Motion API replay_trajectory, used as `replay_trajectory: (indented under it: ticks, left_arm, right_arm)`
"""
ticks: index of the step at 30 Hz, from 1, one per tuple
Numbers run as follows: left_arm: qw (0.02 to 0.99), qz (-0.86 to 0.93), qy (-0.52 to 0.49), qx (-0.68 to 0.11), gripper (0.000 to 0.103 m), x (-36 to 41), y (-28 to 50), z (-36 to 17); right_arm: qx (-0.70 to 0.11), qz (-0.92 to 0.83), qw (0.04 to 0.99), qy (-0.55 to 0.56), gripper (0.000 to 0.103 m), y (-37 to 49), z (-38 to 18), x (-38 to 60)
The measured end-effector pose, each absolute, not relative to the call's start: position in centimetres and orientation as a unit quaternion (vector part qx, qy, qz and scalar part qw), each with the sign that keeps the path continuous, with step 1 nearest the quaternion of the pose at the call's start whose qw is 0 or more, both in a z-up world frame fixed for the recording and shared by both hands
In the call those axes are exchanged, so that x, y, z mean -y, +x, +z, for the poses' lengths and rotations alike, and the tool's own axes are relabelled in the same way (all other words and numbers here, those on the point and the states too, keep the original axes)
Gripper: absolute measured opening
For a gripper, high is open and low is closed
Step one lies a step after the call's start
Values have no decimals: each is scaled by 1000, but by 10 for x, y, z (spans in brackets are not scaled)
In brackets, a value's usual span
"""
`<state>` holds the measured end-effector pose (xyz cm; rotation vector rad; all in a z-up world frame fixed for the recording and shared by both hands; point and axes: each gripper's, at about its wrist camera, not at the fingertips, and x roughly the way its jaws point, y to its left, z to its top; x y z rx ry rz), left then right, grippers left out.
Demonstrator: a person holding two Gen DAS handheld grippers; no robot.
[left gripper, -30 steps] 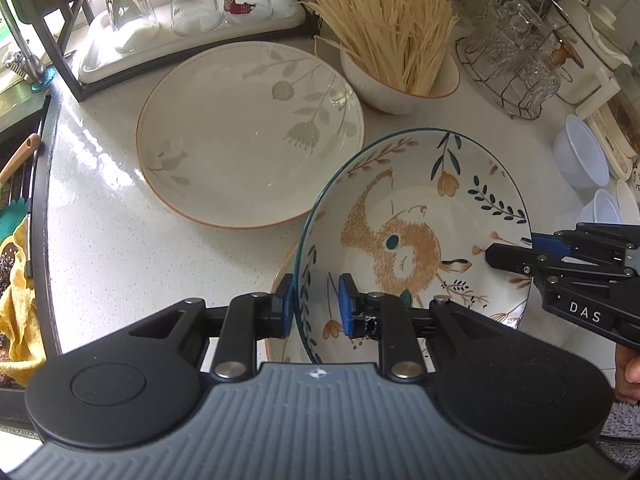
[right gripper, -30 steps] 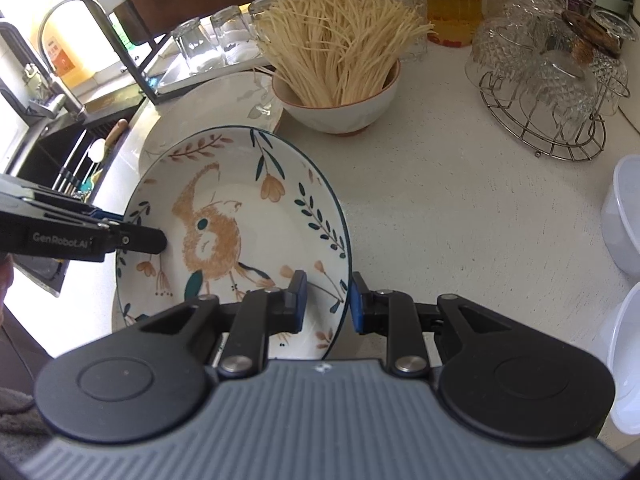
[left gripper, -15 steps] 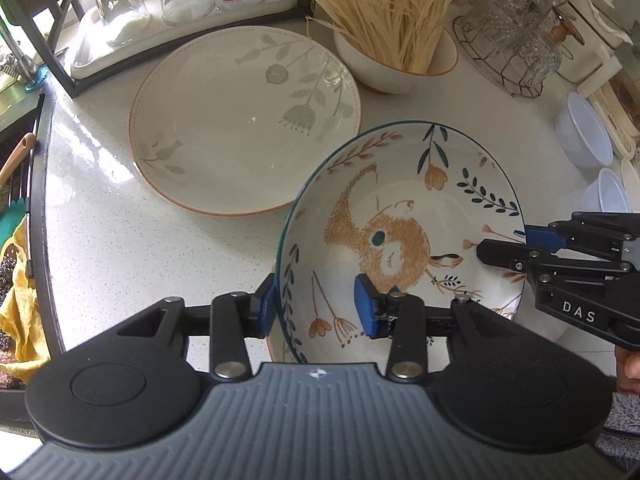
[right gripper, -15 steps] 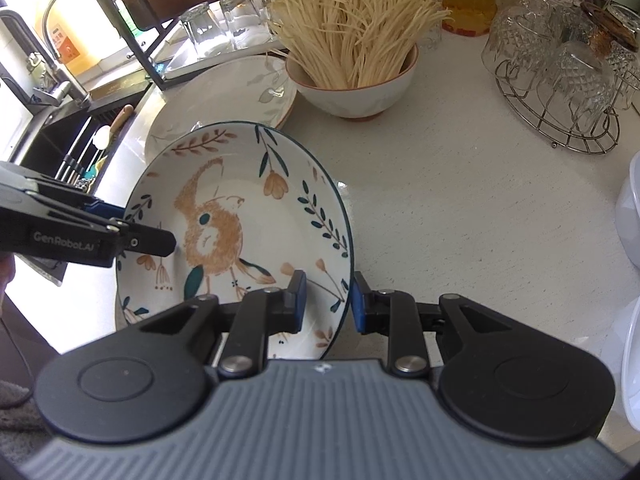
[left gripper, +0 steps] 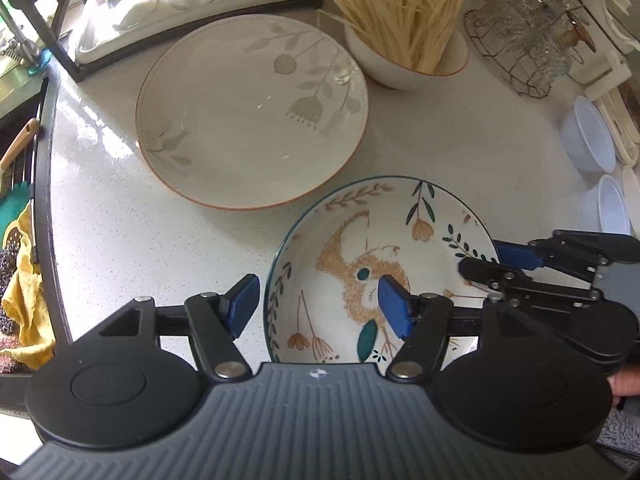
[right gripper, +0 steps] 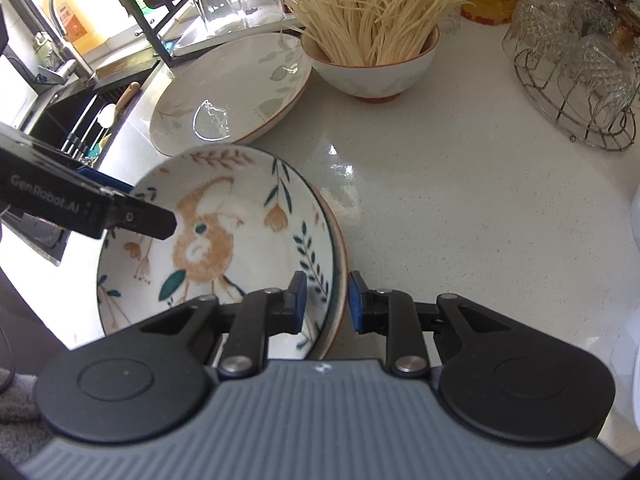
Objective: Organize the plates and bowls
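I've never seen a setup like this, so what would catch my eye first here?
Probably the bird-painted plate near the counter's front edge, with a black gripper at each side: the left gripper is opening around its rim, while the right gripper straddles the opposite rim. Behind stand a pale leaf-patterned plate and a bowl of dry noodles.

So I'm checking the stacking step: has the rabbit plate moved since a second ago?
Yes. The rabbit plate has dropped from tilted to flat, away from the leaf plate, onto another dish.

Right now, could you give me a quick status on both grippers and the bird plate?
Left gripper opening, clear of bird plate rim. Right gripper shut on rim. Leaf plate close beside.
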<state>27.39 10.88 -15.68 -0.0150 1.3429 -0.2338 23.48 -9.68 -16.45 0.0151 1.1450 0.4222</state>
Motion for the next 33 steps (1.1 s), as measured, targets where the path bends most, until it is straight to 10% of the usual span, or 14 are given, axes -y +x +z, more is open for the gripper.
replay_trajectory:
  ticks: [16,20,33]
  left_arm:
    - [825,-88,-25,-558,73,-112,263,-142]
    - [829,-67,-62,-552,73,-127,257,-152]
    - [832,-60,-113,-539,71,-142,230,-170]
  right_arm:
    - [-483,192,851,71,27,226,-144,123]
    - [-476,178,856,100,58,224,-143,136]
    - [-530,195,815,132,57,226,-166,129]
